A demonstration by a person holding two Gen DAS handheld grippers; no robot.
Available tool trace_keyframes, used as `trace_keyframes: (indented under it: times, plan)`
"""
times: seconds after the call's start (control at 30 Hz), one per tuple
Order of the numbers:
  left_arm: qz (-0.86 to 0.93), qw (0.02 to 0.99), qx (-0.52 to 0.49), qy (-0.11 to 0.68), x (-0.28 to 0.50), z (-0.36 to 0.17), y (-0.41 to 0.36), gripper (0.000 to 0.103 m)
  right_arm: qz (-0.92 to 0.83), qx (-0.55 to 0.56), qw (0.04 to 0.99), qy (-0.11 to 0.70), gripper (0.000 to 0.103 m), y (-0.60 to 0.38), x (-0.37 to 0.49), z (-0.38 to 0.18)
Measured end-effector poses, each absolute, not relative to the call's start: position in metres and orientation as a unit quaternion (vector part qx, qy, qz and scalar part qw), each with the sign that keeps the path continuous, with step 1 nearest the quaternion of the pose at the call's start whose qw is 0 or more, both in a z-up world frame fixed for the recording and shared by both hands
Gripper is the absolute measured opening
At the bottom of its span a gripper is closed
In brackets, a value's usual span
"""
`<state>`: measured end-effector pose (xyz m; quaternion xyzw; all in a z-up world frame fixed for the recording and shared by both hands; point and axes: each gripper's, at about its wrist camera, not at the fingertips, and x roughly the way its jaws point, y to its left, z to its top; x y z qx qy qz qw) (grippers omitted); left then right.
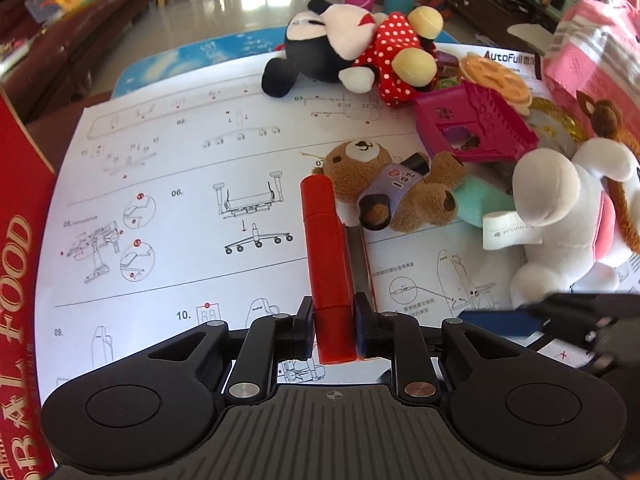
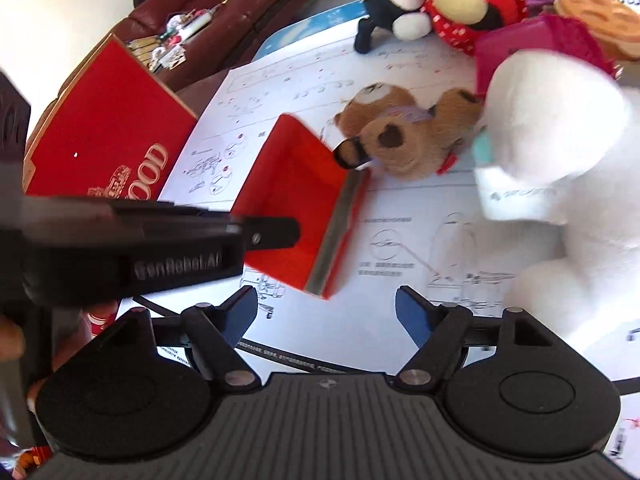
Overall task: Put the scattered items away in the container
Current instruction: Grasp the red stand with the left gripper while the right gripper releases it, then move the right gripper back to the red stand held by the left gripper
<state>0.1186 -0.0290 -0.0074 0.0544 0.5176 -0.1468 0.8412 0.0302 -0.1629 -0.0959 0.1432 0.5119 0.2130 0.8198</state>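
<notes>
My left gripper (image 1: 334, 330) is shut on the edge of a red dustpan (image 1: 326, 248), seen edge-on; in the right wrist view the dustpan (image 2: 296, 208) shows its open face, its lip on the paper beside a small brown teddy bear (image 2: 400, 132). The teddy (image 1: 384, 184) lies just past the pan's tip. My right gripper (image 2: 326, 316) is open and empty, above the paper, next to a big white plush (image 2: 560, 152). A Minnie Mouse plush (image 1: 352, 52) lies at the far side. A red box (image 2: 108, 128) stands to the left.
A large instruction sheet (image 1: 180, 200) covers the table. A pink toy basket (image 1: 476, 124), a waffle-like toy (image 1: 496, 76) and a pink bag (image 1: 592, 48) crowd the right side. The red box wall (image 1: 20, 280) is close on the left. A sofa with clutter stands behind.
</notes>
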Motion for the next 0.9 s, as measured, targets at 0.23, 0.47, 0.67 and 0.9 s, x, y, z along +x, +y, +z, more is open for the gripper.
trace_keyframes:
  times: [0.23,0.47,0.67,0.9]
  plan:
    - [-0.145,0.846,0.046,0.511,0.11,-0.009,-0.011,0.016,0.189,0.096,0.836,0.506,0.082,-0.171,0.018,-0.077]
    - [-0.165,0.847,0.069,0.5,0.09,-0.007,-0.009,0.016,0.18,0.175,0.816,0.52,0.082,-0.178,0.032,-0.07]
    - [-0.188,0.846,0.091,0.49,0.067,-0.008,-0.026,0.016,0.187,0.219,0.793,0.537,0.083,-0.164,0.044,-0.071]
    - [-0.198,0.845,0.127,0.481,0.054,-0.007,-0.044,0.019,0.179,0.224,0.784,0.55,0.077,-0.154,0.049,-0.082]
